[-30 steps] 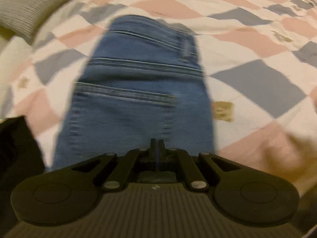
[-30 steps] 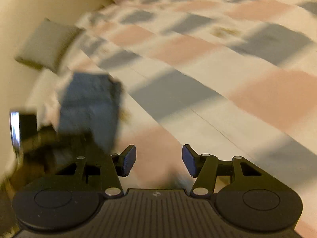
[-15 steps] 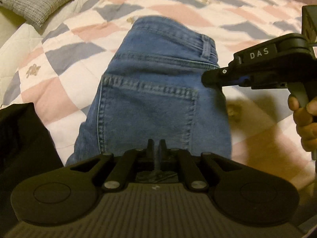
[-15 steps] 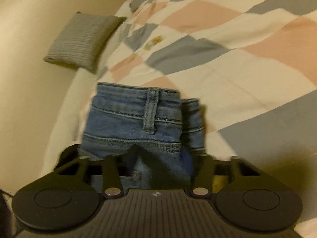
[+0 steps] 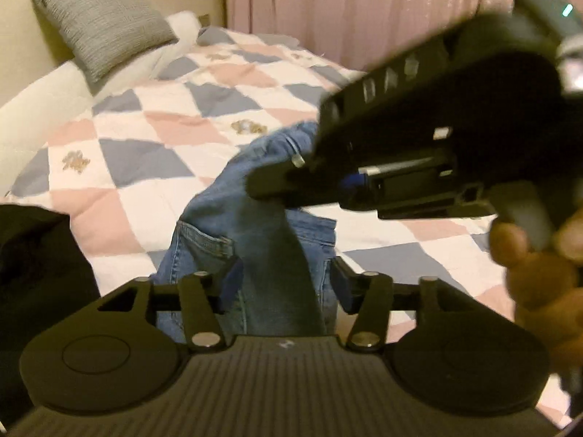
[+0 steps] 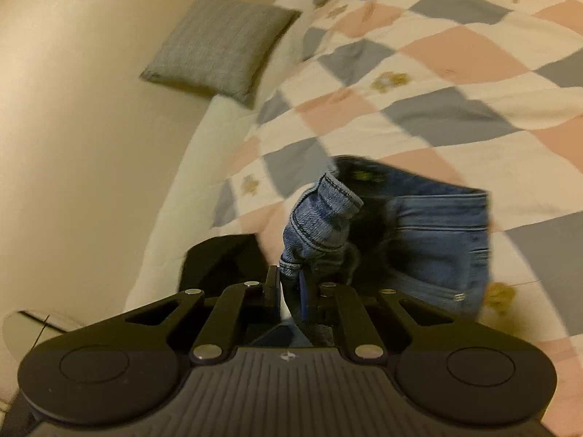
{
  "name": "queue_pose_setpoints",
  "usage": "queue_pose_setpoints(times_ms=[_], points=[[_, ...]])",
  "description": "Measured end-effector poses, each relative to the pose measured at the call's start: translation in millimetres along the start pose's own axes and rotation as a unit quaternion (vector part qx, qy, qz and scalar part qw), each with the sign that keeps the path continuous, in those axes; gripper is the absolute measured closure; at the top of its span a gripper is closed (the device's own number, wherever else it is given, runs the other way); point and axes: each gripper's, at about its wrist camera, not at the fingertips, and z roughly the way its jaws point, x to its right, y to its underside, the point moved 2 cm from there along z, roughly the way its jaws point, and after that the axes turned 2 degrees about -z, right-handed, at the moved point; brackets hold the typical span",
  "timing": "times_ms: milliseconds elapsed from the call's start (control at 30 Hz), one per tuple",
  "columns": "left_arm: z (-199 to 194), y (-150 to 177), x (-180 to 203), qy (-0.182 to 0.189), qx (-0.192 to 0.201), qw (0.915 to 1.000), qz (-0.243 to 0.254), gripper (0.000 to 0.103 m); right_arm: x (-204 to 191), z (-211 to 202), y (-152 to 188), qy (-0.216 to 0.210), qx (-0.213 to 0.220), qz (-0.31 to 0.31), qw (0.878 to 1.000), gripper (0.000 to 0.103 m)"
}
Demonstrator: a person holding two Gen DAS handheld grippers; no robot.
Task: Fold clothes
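Right wrist: hand-held gripper [image 6: 290, 287] pinches jeans [image 6: 320, 218] (left one [image 5: 284, 287] gapes empty).

Blue denim jeans [image 5: 255, 233] lie on the checked quilt [image 5: 138, 153] of the bed, back pocket up. One waistband edge is lifted off the quilt, bunched and pinched between the right tongs [image 6: 289, 289]. The remaining denim lies slack and creased, partly folded over itself.

Blue denim jeans [image 5: 255, 218]; quilt [image 5: 153, 138] checked pink, slate-blue, white; grey woven cushion [image 6: 222, 43]; pink curtain [image 5: 364, 7]; black grippers.
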Motion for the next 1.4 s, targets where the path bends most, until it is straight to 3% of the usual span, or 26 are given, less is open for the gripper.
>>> queue_pose_setpoints(times_ms=[67, 100, 133, 200, 300, 367, 400, 467, 500, 567, 733, 767, 800, 900, 1000, 1033, 1167, 1233, 1300, 1400], points=[[6, 4, -1, -0.015, 0.002, 0.9999, 0.000, 0.054, -15, 5, -2, -0.002, -0.009, -0.004, 1.000, 0.093], [9, 6, 0, -0.024, 0.004, 0.9997, 0.004, 0.063, -22, 7, -3, -0.003, -0.013, -0.005, 1.000, 0.093], [12, 9, 0, -0.037, 0.007, 0.9992, 0.013, 0.080, -28, 9, -3, -0.005, -0.016, -0.007, 1.000, 0.093], [15, 13, -7, -0.060, 0.011, 0.9979, 0.023, 0.089, -27, 11, 0, -0.009, -0.018, -0.006, 1.000, 0.093], [10, 10, -36, -0.090, 0.015, 0.9958, 0.012, 0.091, -16, 6, 4, -0.030, -0.004, -0.005, 1.000, 0.090], [4, 4, -60, -0.103, 0.017, 0.9946, 0.002, 0.092, 6, -3, 4, -0.029, 0.030, 0.016, 0.999, 0.079], [0, 1, -71, -0.107, 0.019, 0.9941, -0.002, 0.092, 24, -5, 4, 0.004, 0.044, 0.023, 0.999, 0.068], [-5, -8, -90, -0.112, 0.020, 0.9934, -0.016, 0.092, 62, -7, 6, 0.075, 0.065, 0.034, 0.995, 0.066], [-7, -13, -98, -0.112, 0.022, 0.9931, -0.026, 0.092, 84, 0, 9, 0.116, 0.056, 0.037, 0.991, 0.064], [-6, -21, -116, -0.107, 0.018, 0.9925, -0.056, 0.092, 122, 17, 15, 0.155, 0.028, 0.067, 0.985, 0.059], [19, -31, -145, -0.058, -0.032, 0.9898, -0.126, 0.092, 162, 62, 34, 0.073, 0.022, 0.160, 0.984, 0.047], [26, -32, -147, -0.041, -0.042, 0.9881, -0.142, 0.092, 165, 69, 37, 0.047, 0.024, 0.184, 0.982, 0.048], [31, -32, -150, -0.028, -0.052, 0.9856, -0.158, 0.092, 166, 76, 40, 0.024, 0.028, 0.202, 0.979, 0.059], [44, -32, -159, 0.006, -0.078, 0.9752, -0.207, 0.092, 149, 73, 37, 0.024, 0.051, 0.170, 0.984, 0.093], [57, -31, -168, 0.041, -0.104, 0.9606, -0.255, 0.096, 124, 48, 31, 0.019, 0.083, 0.131, 0.988, 0.097], [54, -33, -170, 0.044, -0.103, 0.9601, -0.256, 0.096, 112, 38, 29, 0.012, 0.093, 0.116, 0.989, 0.097], [-7, -60, -159, 0.009, -0.052, 0.9869, -0.152, 0.097, 52, 8, 28, 0.004, 0.122, 0.049, 0.991, 0.098], [-54, -80, -157, 0.002, -0.004, 0.9942, -0.108, 0.096, 18, -13, 28, -0.002, 0.150, 0.018, 0.988, 0.098], [-101, -101, -154, -0.004, 0.044, 0.9971, -0.062, 0.096, -17, -35, 28, -0.009, 0.180, -0.013, 0.984, 0.098], [-187, -134, -154, -0.006, 0.125, 0.9917, -0.032, 0.096, -69, -82, 24, -0.028, 0.233, -0.066, 0.970, 0.098]])
